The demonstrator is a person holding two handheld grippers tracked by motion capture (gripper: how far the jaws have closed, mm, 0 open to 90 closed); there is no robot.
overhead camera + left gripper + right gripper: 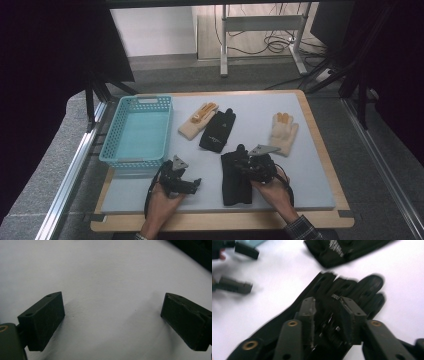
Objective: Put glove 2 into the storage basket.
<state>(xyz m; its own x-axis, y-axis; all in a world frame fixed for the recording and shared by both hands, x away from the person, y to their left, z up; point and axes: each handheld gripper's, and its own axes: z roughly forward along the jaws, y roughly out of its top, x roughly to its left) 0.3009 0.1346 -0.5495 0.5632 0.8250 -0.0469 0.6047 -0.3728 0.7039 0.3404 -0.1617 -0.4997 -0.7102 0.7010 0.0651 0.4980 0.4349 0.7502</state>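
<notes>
No glove is yet seen in the blue basket (137,131); the near black glove (235,177) is straddled, ungripped, by the parted right gripper (327,312), while the left gripper (112,320) is held open and empty.

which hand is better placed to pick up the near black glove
Right. The right claw is already over the near black glove, its jaws partly open astride the fabric. The left claw sits wide open over bare mat, off to the glove's side.
</notes>
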